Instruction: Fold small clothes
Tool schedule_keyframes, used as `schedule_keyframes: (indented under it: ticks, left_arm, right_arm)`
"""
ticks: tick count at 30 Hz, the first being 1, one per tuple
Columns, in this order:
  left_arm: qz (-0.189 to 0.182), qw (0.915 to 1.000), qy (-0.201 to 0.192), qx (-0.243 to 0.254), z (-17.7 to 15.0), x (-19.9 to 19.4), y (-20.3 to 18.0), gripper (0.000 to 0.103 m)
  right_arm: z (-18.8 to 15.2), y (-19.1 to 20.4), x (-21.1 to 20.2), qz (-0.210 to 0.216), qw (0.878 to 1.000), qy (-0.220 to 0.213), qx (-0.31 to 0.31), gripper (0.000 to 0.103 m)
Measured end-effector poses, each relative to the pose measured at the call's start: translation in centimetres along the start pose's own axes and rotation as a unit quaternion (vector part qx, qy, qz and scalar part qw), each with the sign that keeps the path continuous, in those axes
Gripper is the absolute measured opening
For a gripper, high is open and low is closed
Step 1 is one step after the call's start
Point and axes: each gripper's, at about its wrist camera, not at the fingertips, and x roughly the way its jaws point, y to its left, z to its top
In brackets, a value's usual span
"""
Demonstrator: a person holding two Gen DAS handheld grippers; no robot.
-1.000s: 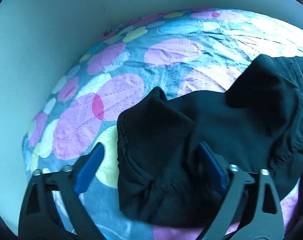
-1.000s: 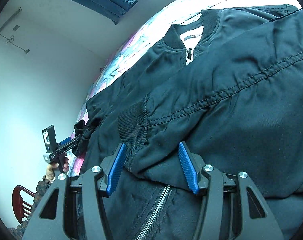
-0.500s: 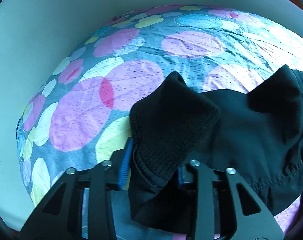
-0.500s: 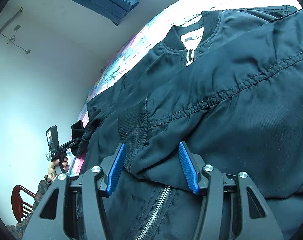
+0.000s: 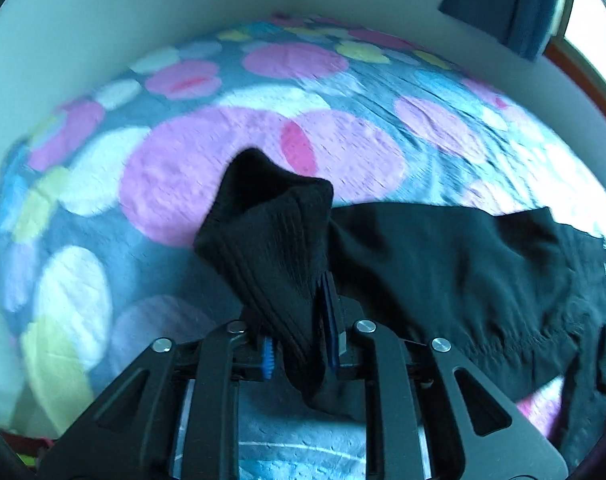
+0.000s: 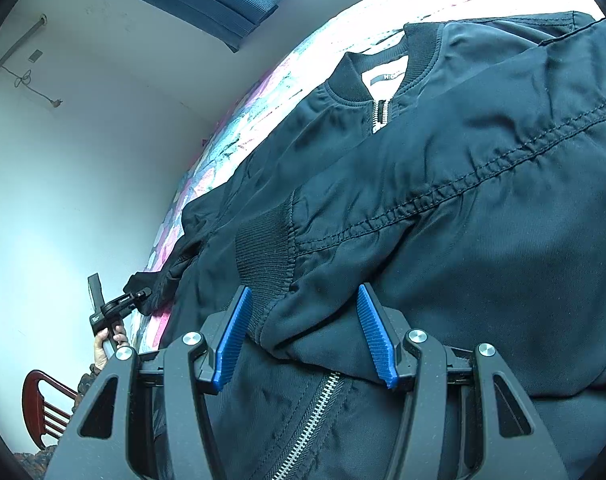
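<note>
Black ribbed knit cuff [image 5: 275, 240] sits centre frame, clenched in the left tongs [image 5: 299, 344]; carry it across the dark zip-front jacket [image 6: 483, 220] lying on the spotted bedspread [image 5: 231, 152]. Right tongs [image 6: 307, 336] gape, released, over the other sleeve.

The left gripper [image 5: 299, 344], at six o'clock in the frame, clamps the ribbed knit cuff [image 5: 271, 236] of a black jacket [image 5: 463, 280], its blue-padded jaws drawn close on the fabric. The cuff stands up from the jaws toward twelve o'clock, while the sleeve trails away toward three o'clock across a bedspread [image 5: 183, 168] printed with pink, white and yellow ovals. A dark blue curtain [image 5: 503, 0] hangs at one o'clock.
</note>
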Motion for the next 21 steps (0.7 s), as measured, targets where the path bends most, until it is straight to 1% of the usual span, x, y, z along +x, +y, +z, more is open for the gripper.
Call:
schedule_keyframes:
  ticks: [1,2,4,8,11,13,14,16,17,18,19,21]
  left_arm:
    - [-0.012,0.9999,0.006,0.002,-0.2,0.2,0.3,0.027]
    - [-0.015,0.9999,0.005,0.001,-0.3,0.3,0.6,0.037]
    - [-0.028,0.9996,0.006,-0.010,-0.7,0.5,1.2,0.050]
    - [-0.065,0.9969,-0.002,-0.045,-1.1,0.4,2.6,0.055]
    - [-0.083,0.9939,-0.004,-0.073,-1.1,0.3,3.6,0.055]
    - [-0.090,0.9911,-0.004,-0.097,-1.1,0.4,4.6,0.053]
    - [-0.093,0.9900,-0.003,-0.106,-1.0,0.5,4.9,0.048]
    - [-0.094,0.9883,-0.002,-0.120,-0.9,0.7,5.5,0.041]
    - [-0.095,0.9879,-0.003,-0.123,-0.9,0.7,5.6,0.034]
    - [-0.096,0.9877,-0.003,-0.123,-0.9,0.7,5.5,0.030]
    - [-0.098,0.9875,-0.006,-0.123,-0.9,0.5,5.4,0.023]
    - [-0.092,0.9868,-0.012,-0.133,-0.9,-0.1,5.5,0.019]
  right_arm:
    - [0.0,0.0,0.0,0.000,1.000,0.000,0.000,0.055]
    - [0.0,0.0,0.0,-0.001,1.000,0.000,-0.001,0.055]
    - [0.0,0.1,0.0,-0.001,1.000,-0.001,-0.002,0.055]
    - [0.1,0.1,0.1,-0.002,1.000,-0.001,-0.004,0.055]
    - [0.0,0.0,0.0,-0.002,1.000,-0.002,-0.006,0.055]
    - [0.0,0.0,0.0,-0.002,1.000,-0.002,-0.006,0.055]
    - [0.0,0.0,0.0,-0.002,1.000,-0.002,-0.006,0.055]
    - [0.0,0.0,0.0,-0.002,1.000,-0.002,-0.006,0.055]
    - [0.0,0.0,0.0,-0.002,1.000,-0.002,-0.006,0.055]
    - [0.0,0.0,0.0,-0.002,1.000,-0.002,-0.007,0.055]
    - [0.0,0.0,0.0,-0.002,1.000,-0.001,-0.007,0.055]
    - [0.0,0.0,0.0,-0.002,1.000,-0.001,-0.007,0.055]
